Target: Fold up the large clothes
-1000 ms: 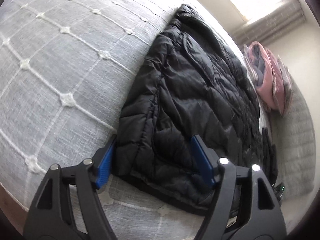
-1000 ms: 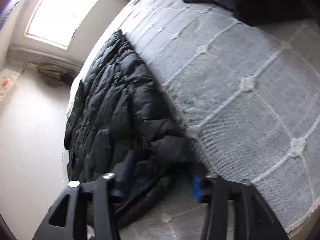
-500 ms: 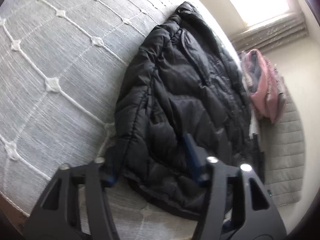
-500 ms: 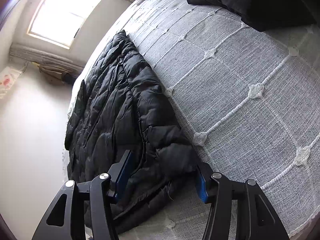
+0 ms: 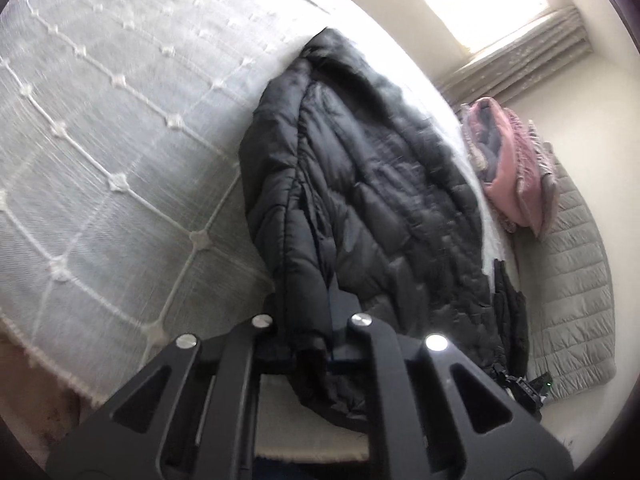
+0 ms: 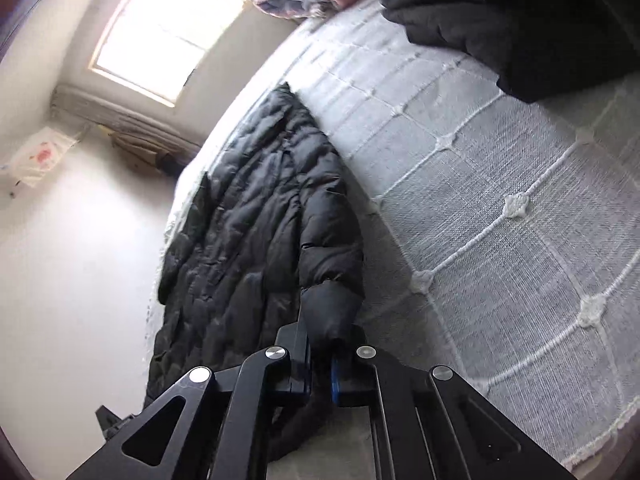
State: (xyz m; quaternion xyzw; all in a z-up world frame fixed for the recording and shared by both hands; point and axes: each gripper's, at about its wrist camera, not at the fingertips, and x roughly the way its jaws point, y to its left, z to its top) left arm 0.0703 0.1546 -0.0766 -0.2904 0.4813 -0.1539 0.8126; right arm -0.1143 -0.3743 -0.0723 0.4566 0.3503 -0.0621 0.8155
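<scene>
A long black puffer jacket (image 5: 372, 200) lies along the edge of a bed with a grey quilted cover (image 5: 100, 140). My left gripper (image 5: 308, 332) is shut on the jacket's near hem and lifts it off the cover. In the right wrist view the same jacket (image 6: 256, 240) stretches toward the window. My right gripper (image 6: 320, 360) is shut on a puffy fold at the jacket's near end, by the grey cover (image 6: 520, 220). The blue pads are mostly hidden by fabric.
A pink and grey folded garment (image 5: 508, 168) lies at the far end of the bed. Another dark garment (image 6: 500, 12) sits on the cover at the top right. A grey quilted mat (image 5: 572, 280) lies on the floor. A window (image 6: 168, 36) is beyond.
Both grippers were open around the jacket's near edge and have closed on it. The gripped edge has risen off the cover and the views have pulled back.
</scene>
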